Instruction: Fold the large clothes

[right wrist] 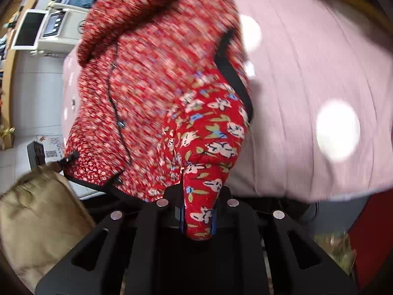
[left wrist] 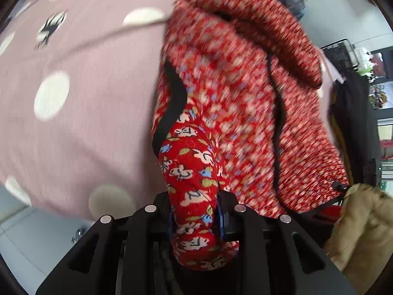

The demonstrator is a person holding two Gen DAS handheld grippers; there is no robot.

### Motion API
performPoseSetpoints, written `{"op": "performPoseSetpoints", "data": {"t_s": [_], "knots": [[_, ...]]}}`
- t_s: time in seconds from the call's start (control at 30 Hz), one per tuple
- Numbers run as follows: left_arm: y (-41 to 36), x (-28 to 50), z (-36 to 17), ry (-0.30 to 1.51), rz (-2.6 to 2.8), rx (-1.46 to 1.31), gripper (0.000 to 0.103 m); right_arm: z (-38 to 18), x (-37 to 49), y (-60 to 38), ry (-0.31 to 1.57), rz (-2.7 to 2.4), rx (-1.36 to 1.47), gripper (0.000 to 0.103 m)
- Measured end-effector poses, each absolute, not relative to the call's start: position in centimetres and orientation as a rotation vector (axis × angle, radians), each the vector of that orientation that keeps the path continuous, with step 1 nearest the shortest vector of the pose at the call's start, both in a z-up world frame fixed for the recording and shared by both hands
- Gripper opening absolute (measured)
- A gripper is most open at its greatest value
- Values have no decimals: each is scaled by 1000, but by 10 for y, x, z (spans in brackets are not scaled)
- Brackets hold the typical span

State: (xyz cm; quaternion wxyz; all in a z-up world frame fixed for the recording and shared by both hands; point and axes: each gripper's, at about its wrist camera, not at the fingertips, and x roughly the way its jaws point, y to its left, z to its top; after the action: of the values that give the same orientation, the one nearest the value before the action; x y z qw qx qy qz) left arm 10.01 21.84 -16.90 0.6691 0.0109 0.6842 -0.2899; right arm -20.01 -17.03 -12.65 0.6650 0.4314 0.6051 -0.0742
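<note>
Two views of one moment, each looking down along a pair of tongs. The left tongs [left wrist: 194,218] are closed narrowly on a bunched fold of the red floral garment [left wrist: 221,93], which fills the gap between the black fingers and bulges back toward the camera. The right tongs [right wrist: 199,218] grip a second, thinner fold of the same garment [right wrist: 152,78] in the same way, the cloth pinched tight between blue-edged pads. From both grips the garment hangs downward, slack and crumpled, its far part motion-blurred; black trim [left wrist: 172,98] edges an opening near each held fold, and a thin dark line, either a cord or a seam, runs down its middle. Beneath it lies a pink bed cover [left wrist: 73,123] with white dots, over which the garment is suspended; whether its lower end touches the cover cannot be told. A tan padded item [right wrist: 36,221] sits at the near edge, just beside the garment's hem. A white appliance with a small screen [right wrist: 54,24] stands in the background of the right view.
</note>
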Motion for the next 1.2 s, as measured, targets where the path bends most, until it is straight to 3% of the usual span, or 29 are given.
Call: {"op": "performPoseSetpoints", "data": {"t_s": [0.33, 0.5, 0.6, 0.7, 0.77, 0.83, 0.87, 0.9, 0.93, 0.97, 1.0, 1.1, 1.2], "knots": [[187, 240, -90, 1381, -671, -45, 25, -67, -86, -277, 1045, -120, 1100, 15], [121, 321, -80, 1341, -644, -63, 27, -49, -1, -332, 936, -124, 1196, 15], [97, 369, -63, 1211, -562, -1, 21, -50, 33, -370, 925, -172, 1245, 15], [90, 406, -67, 1239, -501, -19, 22, -84, 57, -395, 968, -249, 1355, 15], [91, 416, -69, 1254, -524, -60, 35, -108, 64, -402, 1000, -302, 1381, 15], [102, 413, -70, 1232, -520, -65, 71, -127, 67, -407, 986, -315, 1434, 15], [110, 410, -72, 1217, -511, -71, 80, -138, 68, -409, 973, -313, 1485, 16], [119, 406, -74, 1213, -496, -82, 90, -148, 63, -414, 964, -304, 1534, 20], [129, 400, -79, 1216, -486, -97, 90, -157, 63, -417, 950, -294, 1593, 22], [140, 392, -87, 1231, -484, -116, 90, -166, 62, -419, 911, -272, 1678, 32], [148, 384, -95, 1247, -485, -123, 90, -168, 62, -421, 870, -250, 1725, 49], [164, 354, -116, 1295, -480, -99, 90, -139, 68, -423, 792, -174, 1669, 74], [165, 322, -129, 1290, -523, -61, 91, -87, 72, -415, 865, -213, 1323, 76]]}}
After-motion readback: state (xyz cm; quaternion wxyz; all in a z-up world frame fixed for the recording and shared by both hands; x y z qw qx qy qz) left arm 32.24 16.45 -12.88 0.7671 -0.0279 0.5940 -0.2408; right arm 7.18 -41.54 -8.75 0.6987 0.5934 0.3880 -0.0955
